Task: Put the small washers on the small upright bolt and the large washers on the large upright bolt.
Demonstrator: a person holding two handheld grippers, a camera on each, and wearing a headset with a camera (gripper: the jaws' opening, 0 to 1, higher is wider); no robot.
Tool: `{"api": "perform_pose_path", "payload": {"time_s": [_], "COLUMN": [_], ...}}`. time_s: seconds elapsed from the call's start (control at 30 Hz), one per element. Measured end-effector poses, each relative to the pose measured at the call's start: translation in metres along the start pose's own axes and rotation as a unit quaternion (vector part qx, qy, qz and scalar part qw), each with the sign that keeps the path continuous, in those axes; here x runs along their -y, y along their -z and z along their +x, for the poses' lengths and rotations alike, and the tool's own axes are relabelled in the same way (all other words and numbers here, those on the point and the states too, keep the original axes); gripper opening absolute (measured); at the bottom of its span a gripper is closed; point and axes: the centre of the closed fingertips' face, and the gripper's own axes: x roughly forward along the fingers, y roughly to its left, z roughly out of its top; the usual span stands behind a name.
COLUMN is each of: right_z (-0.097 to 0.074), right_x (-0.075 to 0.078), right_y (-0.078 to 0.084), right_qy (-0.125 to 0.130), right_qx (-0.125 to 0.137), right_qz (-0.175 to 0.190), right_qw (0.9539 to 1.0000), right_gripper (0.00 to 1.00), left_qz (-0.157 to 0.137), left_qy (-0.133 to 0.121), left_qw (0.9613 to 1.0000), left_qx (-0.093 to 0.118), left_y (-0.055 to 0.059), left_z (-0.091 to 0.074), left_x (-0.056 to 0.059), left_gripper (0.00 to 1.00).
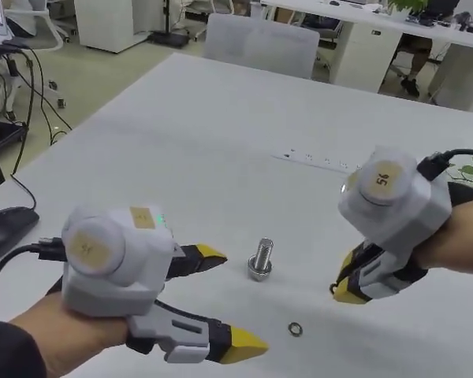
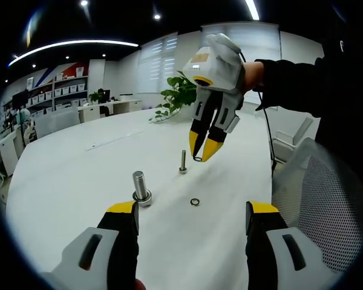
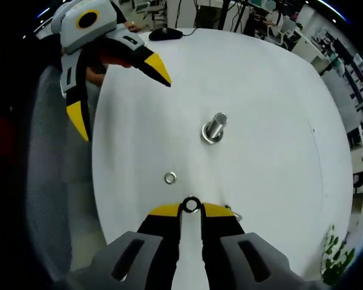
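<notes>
Right gripper [image 3: 192, 209] has its jaws pinched shut on a small washer [image 3: 192, 204], a thin metal ring. Left gripper [image 1: 229, 299] jaws gape wide, holding nothing. On the smooth white bench [image 1: 181, 142], the threaded steel large bolt [image 1: 260, 258] and slim small bolt [image 2: 183, 162] both point straight up, with a loose washer [image 1: 296, 328] lying flat nearby.

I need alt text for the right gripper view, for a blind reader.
The right gripper, yellow-tipped, pinches a small metal washer over the white table. Beyond are an upright large steel bolt and a loose washer; the left gripper is open.
</notes>
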Motion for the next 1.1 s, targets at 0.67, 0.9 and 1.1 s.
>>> {"api": "perform_pose_path", "payload": {"time_s": [0.67,0.9,1.1], "right_z": [-0.020,-0.011,-0.001], "right_x": [0.042,0.049,0.053], "right_y": [0.020,0.023,0.026], "right_qy": [0.043,0.040,0.033], "right_qx": [0.005,0.000,-0.007], "right_qz": [0.024,0.025,0.025], "right_qw": [0.9988,0.9989,0.9991], "right_gripper": [0.13,0.13,0.13], "left_qz": [-0.001,-0.004,-0.007], "left_qy": [0.007,0.005,0.004], "left_qw": [0.9999,0.9999,0.9999], "left_qx": [-0.007,-0.008,-0.012], "left_y": [0.004,0.005,0.007], "left_z": [0.004,0.004,0.004], "left_x": [0.002,0.000,0.000], "left_gripper": [0.71,0.71,0.71]}}
